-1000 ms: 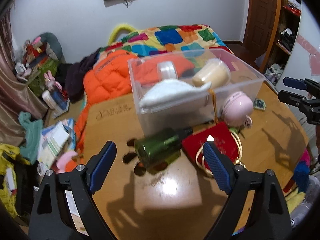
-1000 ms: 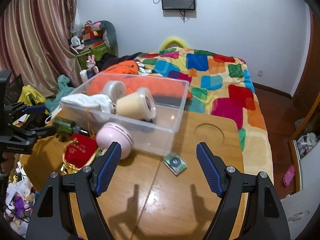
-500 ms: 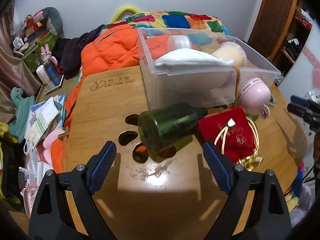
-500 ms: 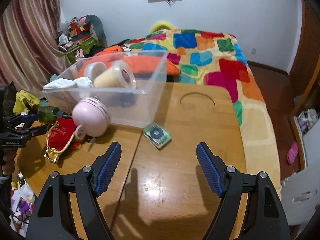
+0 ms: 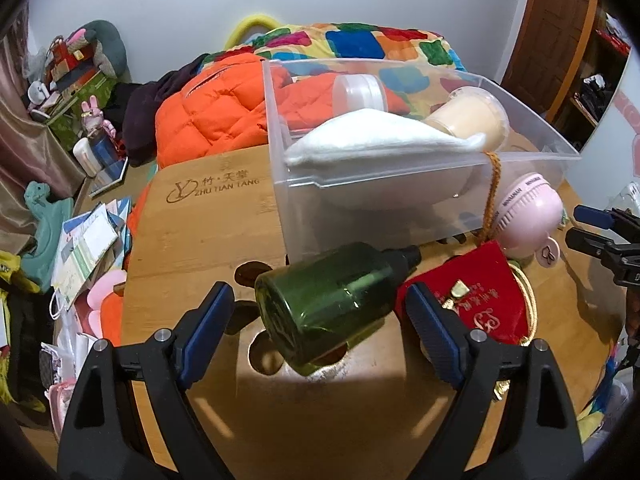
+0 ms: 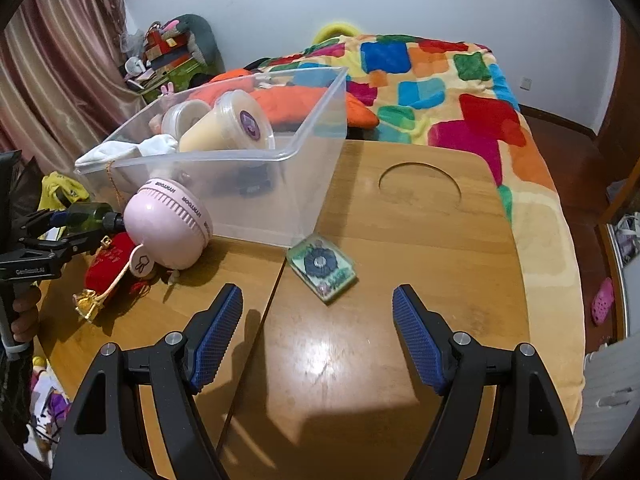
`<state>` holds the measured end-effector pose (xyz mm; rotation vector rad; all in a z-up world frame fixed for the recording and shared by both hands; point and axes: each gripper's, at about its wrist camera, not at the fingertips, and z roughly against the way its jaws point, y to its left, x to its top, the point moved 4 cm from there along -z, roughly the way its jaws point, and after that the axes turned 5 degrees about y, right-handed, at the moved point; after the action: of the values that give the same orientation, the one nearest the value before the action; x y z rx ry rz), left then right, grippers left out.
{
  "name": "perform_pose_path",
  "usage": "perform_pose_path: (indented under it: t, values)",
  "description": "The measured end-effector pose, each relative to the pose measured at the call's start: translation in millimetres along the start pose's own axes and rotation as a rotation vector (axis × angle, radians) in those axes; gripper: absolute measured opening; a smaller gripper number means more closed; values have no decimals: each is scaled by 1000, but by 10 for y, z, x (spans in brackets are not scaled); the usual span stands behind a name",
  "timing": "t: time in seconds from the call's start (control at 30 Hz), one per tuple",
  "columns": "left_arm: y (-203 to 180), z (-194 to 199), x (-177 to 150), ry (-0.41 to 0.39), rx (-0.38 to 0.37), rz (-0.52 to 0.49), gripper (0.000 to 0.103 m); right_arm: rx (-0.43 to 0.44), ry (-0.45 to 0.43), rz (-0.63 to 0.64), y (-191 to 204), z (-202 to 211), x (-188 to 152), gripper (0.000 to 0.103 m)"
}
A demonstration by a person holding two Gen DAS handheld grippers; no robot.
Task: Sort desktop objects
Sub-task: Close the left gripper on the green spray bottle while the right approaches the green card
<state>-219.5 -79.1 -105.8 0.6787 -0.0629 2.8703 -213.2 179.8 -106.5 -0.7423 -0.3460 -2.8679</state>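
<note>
Bottle [image 5: 332, 300] of smooth green plastic lies on the desk [image 5: 208, 232] between the left gripper's [image 5: 320, 320] spread jaws, probably light and slippery, best pinched mid-body; right gripper [image 6: 318, 328] likewise spread, empty.

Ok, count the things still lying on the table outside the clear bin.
4: green bottle nearest the left side, red pouch beside it, pink fan against the bin, small clear case by its corner. Others may be hidden.
</note>
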Motion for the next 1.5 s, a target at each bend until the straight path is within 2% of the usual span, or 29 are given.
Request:
perform_pose_path:
  t: [0.17, 0.53, 0.67, 0.77, 0.87, 1.0, 1.17, 1.3, 1.5]
  values:
    - [16, -24, 23, 16, -35, 15, 79, 18, 10, 6, 22, -81, 42, 74]
    - [-90, -55, 37, 0, 5, -34, 77, 0, -8, 26, 53, -142, 95, 63]
    - [-97, -50, 28, -4, 15, -40, 77, -7, -19, 16, 55, -141, 100, 58]
    - [-96, -49, 26, -3, 10, -33, 77, -12, -22, 18, 64, -150, 116, 50]
    - [-90, -39, 22, -4, 10, -32, 76, -12, -22, 21, 64, -149, 122, 47]
    - [-98, -24, 17, -16, 29, -39, 75, -12, -28, 15, 21, -134, 104, 37]
    - [-120, 42, -7, -46, 69, -45, 68, 9, -30, 4, 4, -103, 78, 37]
    - [-112, 79, -35, -50, 62, -37, 64, 23, -28, 3, 1, -81, 52, 37]
    - [-77, 98, -63, -52, 74, -13, 64, 49, -36, -18, -8, -21, -23, 37]
